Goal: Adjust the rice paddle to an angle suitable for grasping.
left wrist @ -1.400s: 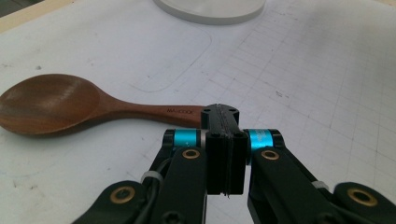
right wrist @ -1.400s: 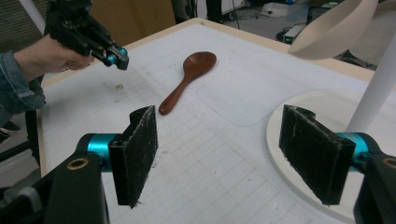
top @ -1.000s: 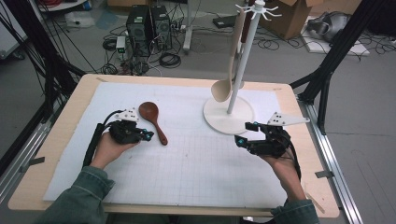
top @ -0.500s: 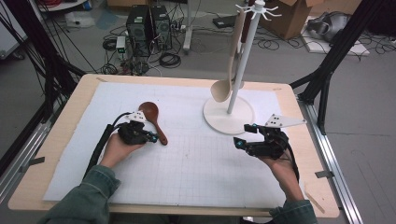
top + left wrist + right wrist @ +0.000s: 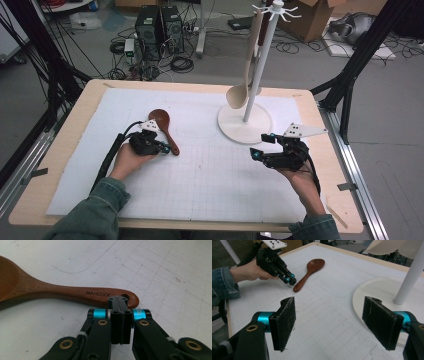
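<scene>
Risk: left claw [image 5: 119, 305], pressed together empty at brown spoon [image 5: 57, 290] handle end, could nudge it aside; right claw [image 5: 332, 325] spread apart, idle near rack base [image 5: 374, 297].

Lab: computer towers [image 5: 160, 30], floor cables [image 5: 182, 62], black rig frame [image 5: 357, 65]

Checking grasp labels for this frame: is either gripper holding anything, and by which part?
Nothing is held. The left gripper is shut, empty, its tips beside the hole end of the brown spoon handle. The right gripper is open over bare mat.
</scene>
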{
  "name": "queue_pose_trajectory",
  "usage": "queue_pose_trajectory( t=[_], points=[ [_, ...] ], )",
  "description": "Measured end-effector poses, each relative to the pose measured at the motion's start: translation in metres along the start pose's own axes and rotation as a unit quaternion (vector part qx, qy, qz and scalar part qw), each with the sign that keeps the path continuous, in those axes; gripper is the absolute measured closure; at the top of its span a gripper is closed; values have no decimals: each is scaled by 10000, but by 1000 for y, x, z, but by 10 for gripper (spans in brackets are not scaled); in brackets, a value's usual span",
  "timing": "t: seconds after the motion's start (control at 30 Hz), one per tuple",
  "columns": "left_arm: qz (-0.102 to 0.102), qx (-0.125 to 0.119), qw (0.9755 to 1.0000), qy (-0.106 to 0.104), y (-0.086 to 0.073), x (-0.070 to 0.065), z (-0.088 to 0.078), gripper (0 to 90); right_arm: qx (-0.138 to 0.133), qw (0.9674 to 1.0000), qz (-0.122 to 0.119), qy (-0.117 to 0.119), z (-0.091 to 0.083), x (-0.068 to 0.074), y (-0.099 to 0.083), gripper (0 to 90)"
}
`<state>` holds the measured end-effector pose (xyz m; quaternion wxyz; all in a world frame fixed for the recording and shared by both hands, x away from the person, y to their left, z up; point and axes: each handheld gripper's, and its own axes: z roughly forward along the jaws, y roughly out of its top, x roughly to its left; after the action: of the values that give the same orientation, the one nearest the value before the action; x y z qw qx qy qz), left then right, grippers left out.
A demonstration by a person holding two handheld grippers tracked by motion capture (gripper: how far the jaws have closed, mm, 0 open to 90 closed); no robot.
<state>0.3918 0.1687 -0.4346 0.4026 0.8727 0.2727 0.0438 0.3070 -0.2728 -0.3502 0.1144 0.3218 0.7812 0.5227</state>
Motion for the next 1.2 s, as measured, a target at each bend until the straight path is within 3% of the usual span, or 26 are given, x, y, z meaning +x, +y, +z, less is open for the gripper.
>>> queue_pose_trajectory(
  t=[0.3, 0.73, 1.2],
  points=[
    [-32, -9, 10000, -30, 2, -2, 5, 896, 13, 10000, -10, -7, -1, -1, -2, 262],
    [97, 83, 9999, -90, 9, -7, 14, 896, 54, 10000, -38, 2, 0, -1, -2, 262],
    [224, -97, 9997, -64, 13, -10, -2, 894, 191, 9998, -97, 21, 10, 3, -4, 263]
  ],
)
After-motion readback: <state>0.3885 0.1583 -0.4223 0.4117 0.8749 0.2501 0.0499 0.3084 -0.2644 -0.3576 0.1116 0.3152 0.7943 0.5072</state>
